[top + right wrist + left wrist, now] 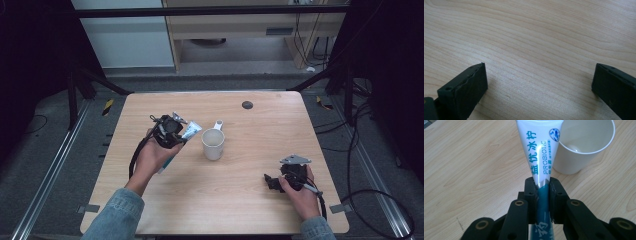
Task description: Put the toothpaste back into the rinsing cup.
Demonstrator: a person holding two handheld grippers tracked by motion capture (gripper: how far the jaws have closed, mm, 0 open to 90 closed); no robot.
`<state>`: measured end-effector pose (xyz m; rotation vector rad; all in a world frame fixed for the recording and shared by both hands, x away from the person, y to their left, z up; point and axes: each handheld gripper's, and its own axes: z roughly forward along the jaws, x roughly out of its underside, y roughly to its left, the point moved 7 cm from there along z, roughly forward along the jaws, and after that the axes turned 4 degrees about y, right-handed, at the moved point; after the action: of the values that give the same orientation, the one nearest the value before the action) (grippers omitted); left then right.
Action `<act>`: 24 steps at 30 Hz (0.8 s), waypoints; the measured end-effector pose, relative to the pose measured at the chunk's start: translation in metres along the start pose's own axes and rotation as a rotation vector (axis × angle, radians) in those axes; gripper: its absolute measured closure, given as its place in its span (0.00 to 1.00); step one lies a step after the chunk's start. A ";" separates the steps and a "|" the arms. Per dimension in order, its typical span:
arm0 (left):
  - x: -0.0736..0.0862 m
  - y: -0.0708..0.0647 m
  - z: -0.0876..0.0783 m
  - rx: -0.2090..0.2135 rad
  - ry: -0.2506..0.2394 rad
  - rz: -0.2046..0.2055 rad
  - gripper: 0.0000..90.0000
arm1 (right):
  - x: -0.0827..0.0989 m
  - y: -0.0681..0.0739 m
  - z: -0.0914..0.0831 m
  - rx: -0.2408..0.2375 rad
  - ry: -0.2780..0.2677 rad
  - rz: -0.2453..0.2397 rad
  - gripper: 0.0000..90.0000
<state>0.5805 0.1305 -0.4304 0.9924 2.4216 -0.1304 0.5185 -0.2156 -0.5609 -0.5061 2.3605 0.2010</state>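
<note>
Gripping a toothpaste tube (pixel 541 152), left gripper (pixel 169 131), just left of the white mug (pixel 213 144) and raised off the wooden table (pixel 250 200); jaws clamped tight on the tube's teal section, both pads pressed flat against it. Running slantwise in the high view, tube (pixel 190 131) with one end beside the mug's rim and the other pointing down past the person's left hand (pixel 152 157) toward the near edge. Printed in teal on the white part of the tube, Chinese characters and the word PROBIOTIC, plus a small blue emblem close to the mug in the left gripper view. Standing upright on the table, mug (pixel 584 145), mouth up, handle turned toward the far edge. Lying beyond the mug, near the far edge, small dark round disc (pixel 247 105). Resting well right of the mug and nearer the person, right gripper (pixel 287 180), held in the right hand (pixel 300 192), low over the wood; jaws spread wide apart with bare tabletop (pixel 536 50) between them, nothing held.
</note>
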 end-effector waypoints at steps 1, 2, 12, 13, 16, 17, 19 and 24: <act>-0.002 -0.001 -0.001 0.000 -0.005 0.002 0.87 | 0.000 0.000 0.000 0.000 0.000 0.000 0.00; -0.003 -0.002 -0.003 0.000 -0.001 0.009 0.87 | 0.000 0.000 0.000 0.000 0.000 -0.001 0.00; -0.027 -0.013 -0.023 -0.023 -0.051 0.035 0.87 | 0.000 0.000 0.000 0.000 0.000 0.000 0.00; -0.031 -0.015 -0.025 -0.023 -0.054 0.039 0.87 | 0.000 0.000 0.000 0.000 0.000 0.000 0.00; -0.035 -0.017 -0.026 -0.027 -0.061 0.038 0.87 | 0.000 0.000 0.000 0.000 0.000 0.000 0.00; -0.038 -0.020 -0.027 -0.026 -0.063 0.044 0.87 | 0.000 0.000 0.000 0.000 0.000 -0.001 0.00; -0.042 -0.024 -0.028 -0.031 -0.074 0.044 0.87 | 0.000 0.000 0.000 -0.003 0.002 0.005 0.00; -0.049 -0.033 -0.028 -0.031 -0.078 0.054 0.87 | 0.000 0.001 0.000 -0.004 0.002 0.005 0.00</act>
<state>0.5754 0.0837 -0.3852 1.0194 2.3176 -0.1106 0.5184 -0.2150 -0.5607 -0.5028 2.3643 0.2082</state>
